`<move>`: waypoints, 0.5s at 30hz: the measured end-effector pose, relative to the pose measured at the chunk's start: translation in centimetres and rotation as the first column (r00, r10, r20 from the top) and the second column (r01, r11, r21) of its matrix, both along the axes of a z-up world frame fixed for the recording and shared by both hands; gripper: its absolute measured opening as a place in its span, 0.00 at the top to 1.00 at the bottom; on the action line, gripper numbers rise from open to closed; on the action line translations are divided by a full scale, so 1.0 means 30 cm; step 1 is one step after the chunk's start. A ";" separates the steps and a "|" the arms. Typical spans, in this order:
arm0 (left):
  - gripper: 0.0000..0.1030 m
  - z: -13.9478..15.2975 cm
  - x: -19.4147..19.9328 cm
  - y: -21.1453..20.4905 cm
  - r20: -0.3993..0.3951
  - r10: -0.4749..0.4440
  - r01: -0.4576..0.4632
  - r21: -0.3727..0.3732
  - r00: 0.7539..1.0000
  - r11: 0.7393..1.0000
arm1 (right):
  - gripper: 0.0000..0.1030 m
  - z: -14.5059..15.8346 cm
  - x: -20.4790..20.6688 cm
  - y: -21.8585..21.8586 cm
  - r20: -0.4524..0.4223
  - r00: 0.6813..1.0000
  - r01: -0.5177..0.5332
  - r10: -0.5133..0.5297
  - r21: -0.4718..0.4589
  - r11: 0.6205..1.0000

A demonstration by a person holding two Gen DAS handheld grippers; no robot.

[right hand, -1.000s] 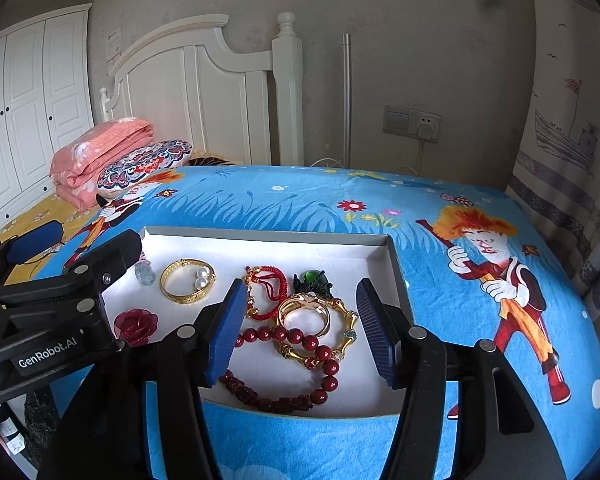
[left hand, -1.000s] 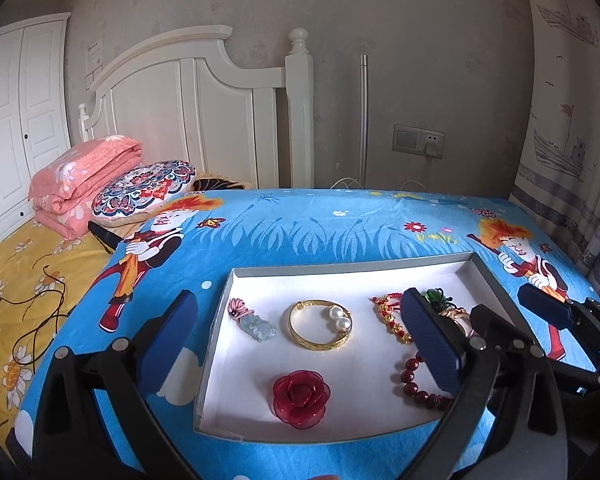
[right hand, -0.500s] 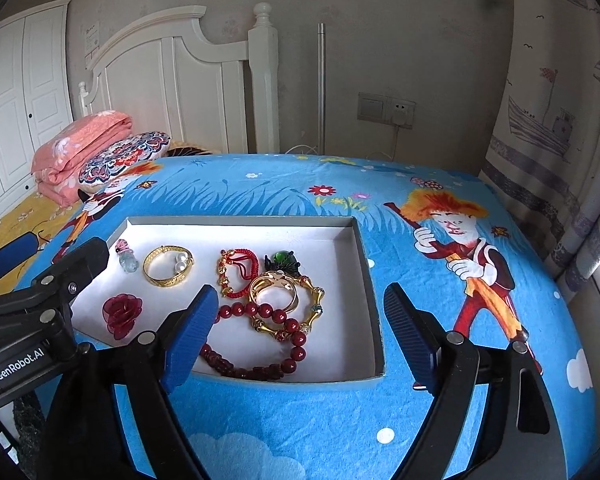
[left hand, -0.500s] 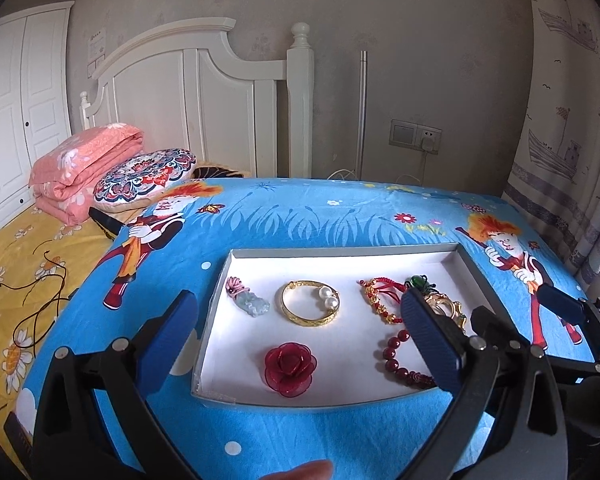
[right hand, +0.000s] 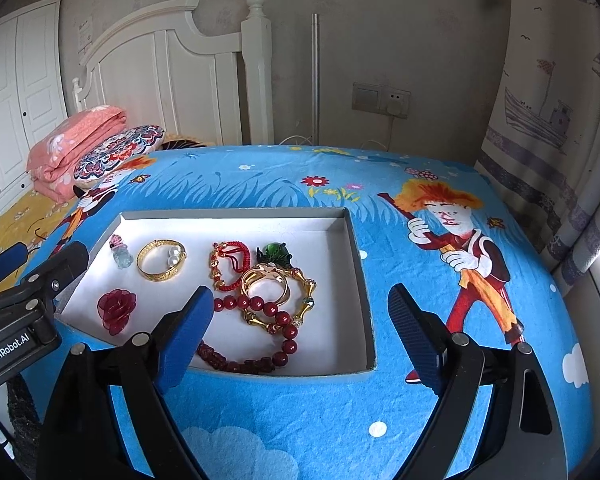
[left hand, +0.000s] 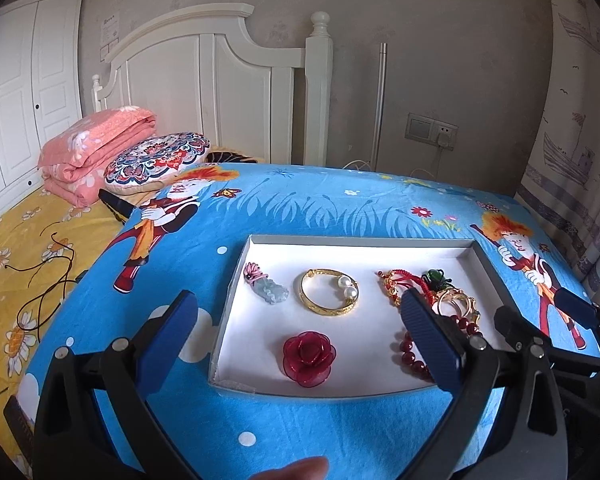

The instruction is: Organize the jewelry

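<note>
A shallow white tray (left hand: 380, 242) (right hand: 364, 280) lies on the blue cartoon sheet. In it lie a jade pendant (left hand: 268, 290) (right hand: 121, 254), a gold pearl bangle (left hand: 329, 295) (right hand: 161, 259), a red rose brooch (left hand: 309, 354) (right hand: 116, 309), and at the right a pile: red cord bracelet (right hand: 228, 266), green stone (right hand: 276, 254), gold bangles (right hand: 278, 292), red bead strand (right hand: 260, 336). My left gripper (left hand: 300, 344) is open and empty, above the tray's near left edge. My right gripper (right hand: 300, 332) is open and empty, above the tray's near right corner.
A white headboard (left hand: 220, 80), a folded pink quilt (left hand: 92, 148) and a patterned cushion (left hand: 156, 160) stand at the far left. A yellow sheet with a dark cord (left hand: 40, 288) lies left. A curtain (right hand: 560, 120) hangs at the right. A fingertip (left hand: 296, 470) shows at the bottom edge.
Both grippers have pulled back and risen from the tray, so it looks smaller. The right gripper's jaws have opened wider. The jewelry has not moved.
</note>
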State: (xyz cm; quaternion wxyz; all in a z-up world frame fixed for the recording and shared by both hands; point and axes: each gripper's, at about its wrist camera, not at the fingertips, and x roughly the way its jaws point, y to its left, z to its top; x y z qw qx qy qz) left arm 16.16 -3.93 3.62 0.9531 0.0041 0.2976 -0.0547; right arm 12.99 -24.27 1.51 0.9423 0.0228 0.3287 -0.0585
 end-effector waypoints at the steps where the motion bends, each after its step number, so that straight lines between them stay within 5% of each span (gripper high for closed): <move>1: 0.05 0.001 -0.001 0.002 -0.003 -0.003 0.003 0.000 1.000 1.000 | 0.19 0.001 0.001 -0.001 0.000 1.000 0.001 -0.001 -0.001 1.000; 15: 0.05 -0.020 -0.016 0.002 -0.022 -0.026 0.027 0.045 0.999 0.999 | 0.18 0.036 -0.010 -0.016 0.014 1.000 0.000 0.000 0.019 1.000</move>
